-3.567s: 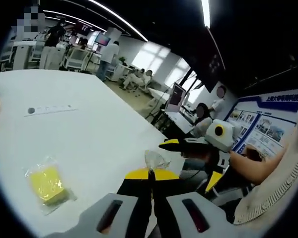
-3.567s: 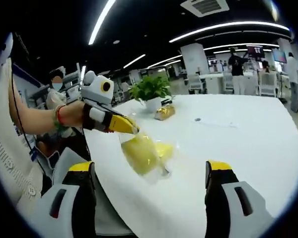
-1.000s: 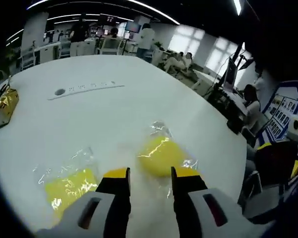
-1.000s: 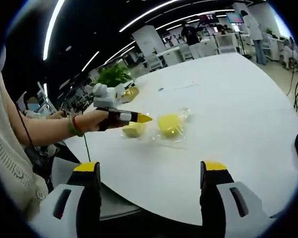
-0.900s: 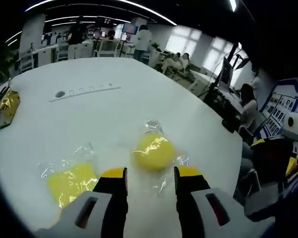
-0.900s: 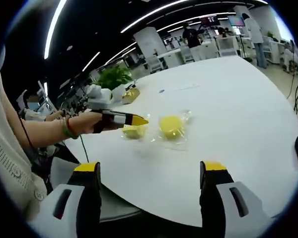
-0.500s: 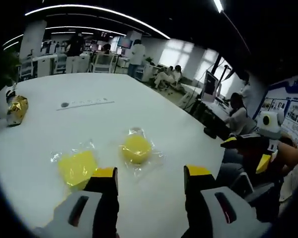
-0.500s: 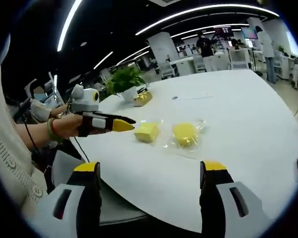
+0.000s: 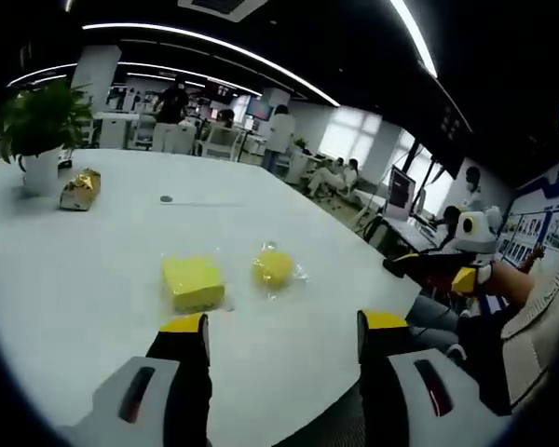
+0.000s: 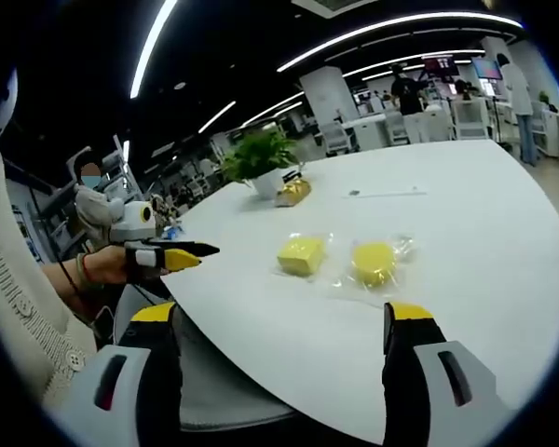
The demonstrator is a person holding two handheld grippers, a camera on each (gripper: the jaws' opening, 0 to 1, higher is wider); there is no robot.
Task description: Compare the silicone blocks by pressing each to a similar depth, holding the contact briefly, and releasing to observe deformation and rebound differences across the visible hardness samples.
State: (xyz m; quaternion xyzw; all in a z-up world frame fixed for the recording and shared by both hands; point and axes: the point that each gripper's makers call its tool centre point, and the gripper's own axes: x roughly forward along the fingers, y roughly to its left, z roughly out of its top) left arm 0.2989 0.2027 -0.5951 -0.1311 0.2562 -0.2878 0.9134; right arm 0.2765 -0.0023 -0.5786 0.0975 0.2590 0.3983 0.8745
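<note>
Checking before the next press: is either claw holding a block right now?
No. Both claws, left and right, are open and empty; square block and round block lie bagged on the table.

The desk (image 9: 93, 279) has a smooth white top with a soft sheen that catches the ceiling lights. On it lie a square yellow block (image 9: 193, 282) and a round yellow block (image 9: 273, 267), each with a matt, rubbery-looking face and each sealed in clear, crinkled plastic film that glints at its folds. Near the far edge of the desk sits a small packet (image 9: 79, 187) in shiny, creased gold foil, beside a leafy plant (image 9: 39, 116) in a smooth white pot. The left tool (image 9: 281, 337) has matt grey plastic shells and black jaws with yellow tips; the right tool (image 10: 281, 326) looks the same.
</note>
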